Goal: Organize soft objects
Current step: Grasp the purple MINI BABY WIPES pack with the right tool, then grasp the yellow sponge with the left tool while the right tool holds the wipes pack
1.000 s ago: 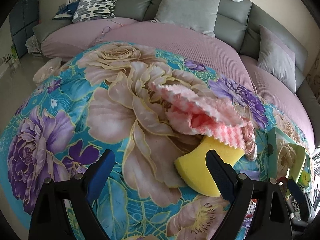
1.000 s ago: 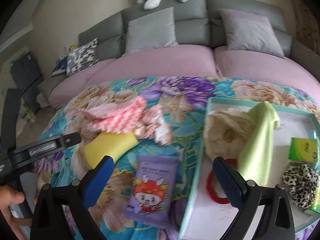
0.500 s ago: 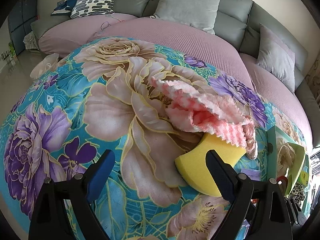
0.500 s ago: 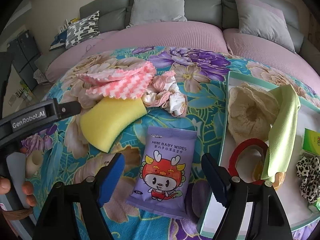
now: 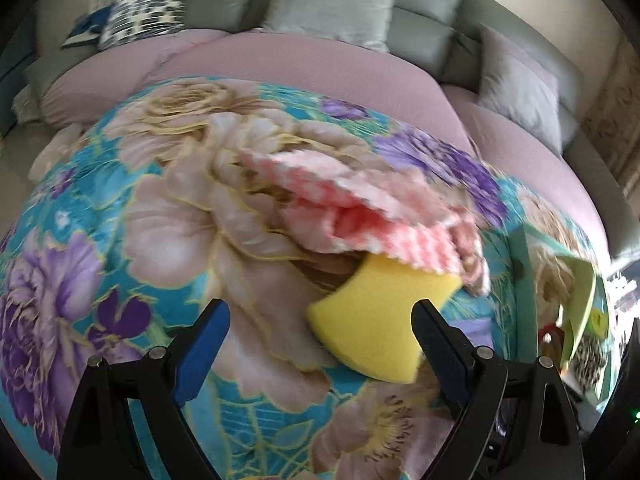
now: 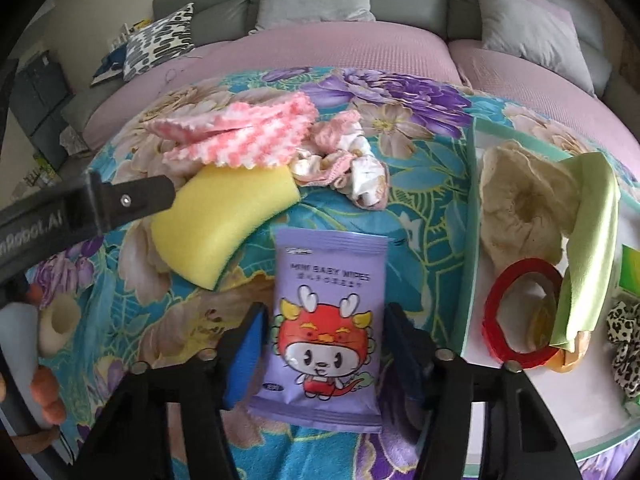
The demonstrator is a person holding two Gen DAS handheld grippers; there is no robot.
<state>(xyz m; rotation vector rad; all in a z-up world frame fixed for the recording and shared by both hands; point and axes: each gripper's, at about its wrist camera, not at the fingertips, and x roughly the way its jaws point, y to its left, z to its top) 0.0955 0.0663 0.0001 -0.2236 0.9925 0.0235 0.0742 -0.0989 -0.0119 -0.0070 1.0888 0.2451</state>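
Purple wipes pack (image 6: 326, 328), one, sits between right gripper (image 6: 324, 354) fingers.

left hand-held gripper (image 5: 320, 332) open, right hand-held gripper (image 6: 326, 344) open

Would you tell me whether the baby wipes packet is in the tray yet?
Not yet: the wipes packet lies on the floral cloth beside the tray.

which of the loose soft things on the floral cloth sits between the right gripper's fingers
The purple baby wipes pack: it lies between the fingers of the open right gripper. The yellow sponge and pink checked cloth lie farther back left.
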